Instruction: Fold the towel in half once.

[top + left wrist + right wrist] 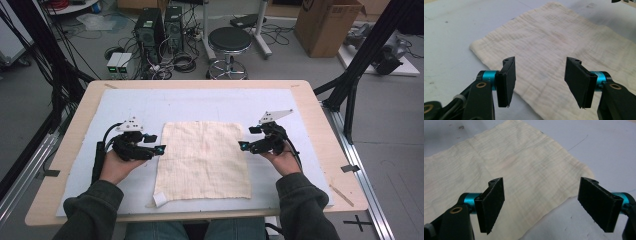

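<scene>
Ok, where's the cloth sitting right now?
In the high view the cream cloth lies flat mid-table on the white mat, between the open left tongs and right tongs.

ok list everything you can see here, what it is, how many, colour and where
cloth: 1, cream, flat on the mat between the two grippers
tag: 1, white, at the cloth's near left corner
mat: 1, pale blue-grey, covering most of the table
table: 1, light wood, centre
stool: 1, black seat, on the floor beyond the table
computer towers: 2, black, on the floor, far left of the stool
cardboard box: 1, brown, on the floor, far right
left gripper: 1, black with teal, jaws open at the cloth's left edge
right gripper: 1, black with teal, jaws open at the cloth's right edge
sleeves: 2, dark green, bottom edge
</scene>
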{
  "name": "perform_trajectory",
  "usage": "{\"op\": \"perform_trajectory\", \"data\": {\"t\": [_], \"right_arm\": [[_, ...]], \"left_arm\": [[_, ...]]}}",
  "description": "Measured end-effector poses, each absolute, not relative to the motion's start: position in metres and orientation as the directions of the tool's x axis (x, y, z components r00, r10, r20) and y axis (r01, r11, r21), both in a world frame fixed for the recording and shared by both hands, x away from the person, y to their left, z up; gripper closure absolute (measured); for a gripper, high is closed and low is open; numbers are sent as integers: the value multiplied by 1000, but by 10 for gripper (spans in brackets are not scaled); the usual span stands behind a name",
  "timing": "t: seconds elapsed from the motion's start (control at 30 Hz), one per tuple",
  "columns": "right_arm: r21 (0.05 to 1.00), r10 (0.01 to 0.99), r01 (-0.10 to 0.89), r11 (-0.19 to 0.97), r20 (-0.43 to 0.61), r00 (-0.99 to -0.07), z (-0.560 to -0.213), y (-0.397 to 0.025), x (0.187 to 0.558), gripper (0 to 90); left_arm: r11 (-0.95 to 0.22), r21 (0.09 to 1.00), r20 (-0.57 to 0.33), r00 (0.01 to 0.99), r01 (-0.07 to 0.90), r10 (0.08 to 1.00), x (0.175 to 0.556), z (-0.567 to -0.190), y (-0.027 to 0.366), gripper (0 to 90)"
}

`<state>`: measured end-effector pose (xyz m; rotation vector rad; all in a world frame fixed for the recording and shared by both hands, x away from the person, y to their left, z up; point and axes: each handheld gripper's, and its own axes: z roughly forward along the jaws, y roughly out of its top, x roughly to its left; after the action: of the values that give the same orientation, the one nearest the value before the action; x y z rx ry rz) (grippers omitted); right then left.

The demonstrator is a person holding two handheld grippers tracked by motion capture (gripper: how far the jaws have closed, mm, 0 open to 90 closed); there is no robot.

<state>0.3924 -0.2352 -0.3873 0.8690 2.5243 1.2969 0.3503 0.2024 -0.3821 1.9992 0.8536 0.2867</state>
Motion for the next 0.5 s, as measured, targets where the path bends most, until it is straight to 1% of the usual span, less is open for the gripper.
{"op": "perform_trajectory", "data": {"t": [0.3, 0.37, 0.5], "right_arm": [[778, 582, 421, 467, 88, -808, -373, -235, 414, 214], [779, 590, 426, 460, 90, -802, -369, -235, 420, 232], [775, 603, 440, 455, 96, -792, -366, -236, 433, 239]], "left_arm": [[-306, 822, -156, 707, 480, 690, 377, -365, 204, 428], [-305, 819, -156, 700, 485, 697, 383, -363, 204, 428], [-284, 825, -157, 680, 489, 717, 394, -364, 202, 436]]}}
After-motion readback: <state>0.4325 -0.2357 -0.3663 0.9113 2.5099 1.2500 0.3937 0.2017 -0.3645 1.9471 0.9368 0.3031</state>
